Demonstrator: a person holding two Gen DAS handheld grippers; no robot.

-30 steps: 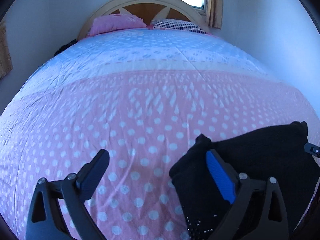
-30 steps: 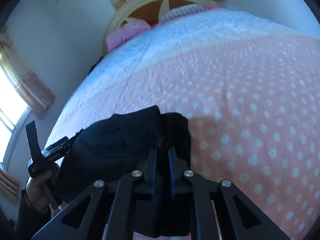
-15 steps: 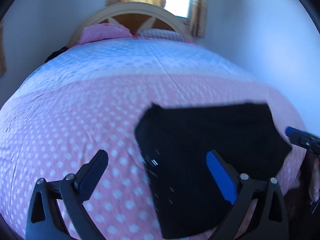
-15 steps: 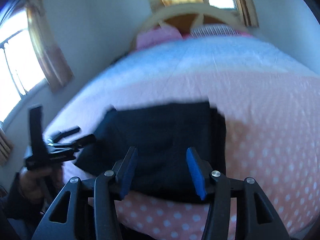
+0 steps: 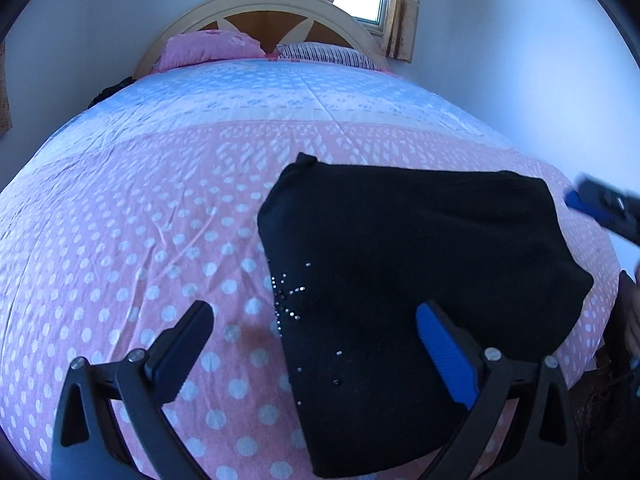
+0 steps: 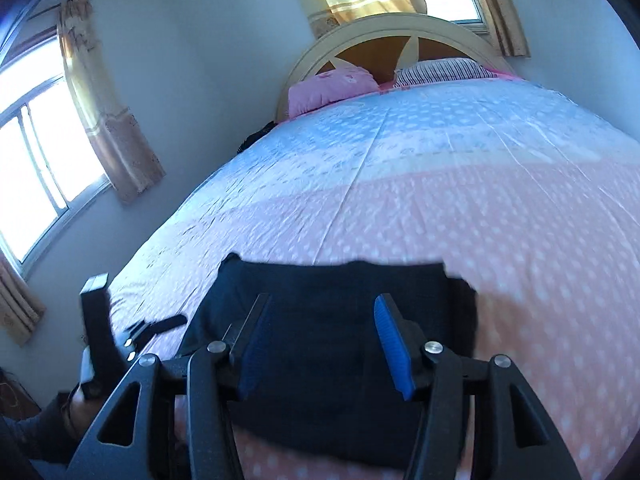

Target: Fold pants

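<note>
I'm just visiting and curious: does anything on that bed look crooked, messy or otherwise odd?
Not much. The folded black pants lie flat on the pink polka-dot bedspread, though the bundle sits slightly askew with uneven edges. Small shiny studs near one edge look like decoration, not damage. Both claws, left and right, are open, holding nothing.

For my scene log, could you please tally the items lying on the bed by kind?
Folded black pants: 1
Pink pillow: 1
Striped pillow: 1
Total: 3, all resting on the dotted bedspread.
</note>
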